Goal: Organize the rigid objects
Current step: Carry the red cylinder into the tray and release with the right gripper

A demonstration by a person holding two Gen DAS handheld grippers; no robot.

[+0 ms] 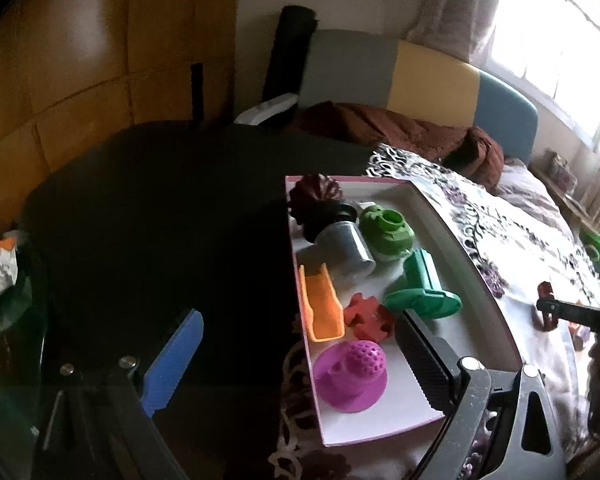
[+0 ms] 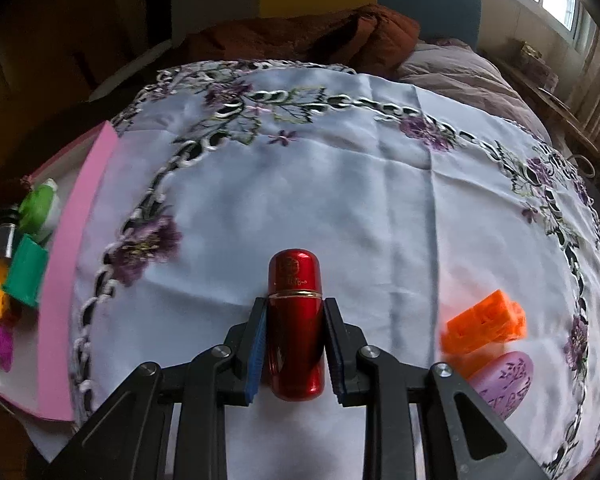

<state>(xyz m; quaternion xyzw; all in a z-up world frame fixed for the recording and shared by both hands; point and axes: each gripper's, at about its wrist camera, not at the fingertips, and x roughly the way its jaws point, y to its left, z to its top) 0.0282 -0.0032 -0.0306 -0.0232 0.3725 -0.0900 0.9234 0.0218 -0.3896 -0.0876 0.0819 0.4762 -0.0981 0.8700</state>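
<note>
8 pieces already sit in the pink tray (image 1: pixel 452 216); my right gripper (image 2: pixel 296 344) pinches the red capsule (image 2: pixel 296 320) above the cloth (image 2: pixel 340 184), orange block (image 2: pixel 486 326) and lilac piece (image 2: pixel 504 380) left. Left gripper (image 1: pixel 300 364) spread, idle.

Gold marks on the red capsule (image 2: pixel 296 320) (too small) are unreadable

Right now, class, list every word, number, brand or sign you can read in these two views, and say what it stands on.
No text can be read in either view.
Glossy red metal capsule, in the right gripper: gold emblem and gold line of script, too small to read.
Lilac oval block: embossed purple marks, blurred, illegible.
</note>
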